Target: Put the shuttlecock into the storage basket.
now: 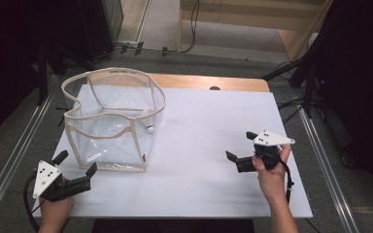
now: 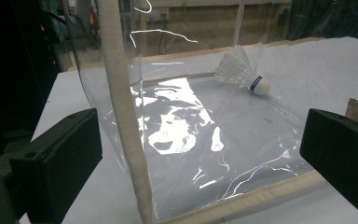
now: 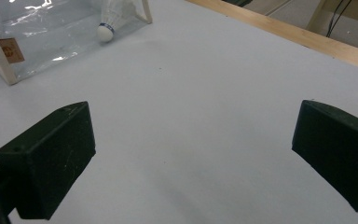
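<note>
One clear bag stands on the white table, holding what looks like one shuttlecock. Left gripper and right gripper both gape empty; grey floor around.

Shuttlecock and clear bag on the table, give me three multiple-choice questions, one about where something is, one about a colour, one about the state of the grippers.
1. Where is the shuttlecock?
A. inside the clear bag
B. on the bare table right of the bag
C. between the right gripper's jaws

2. What colour is the bag's trim?
A. red
B. cream
C. blue

3. How do the two grippers stand?
A. both shut on the bag
B. left shut, right open
C. both open, holding nothing

Answers:
1 A, it lies on the bag's floor behind the clear wall.
2 B, the edging along rim and corners is cream.
3 C, the left gripper and right gripper each have their jaws apart with nothing between.
</note>
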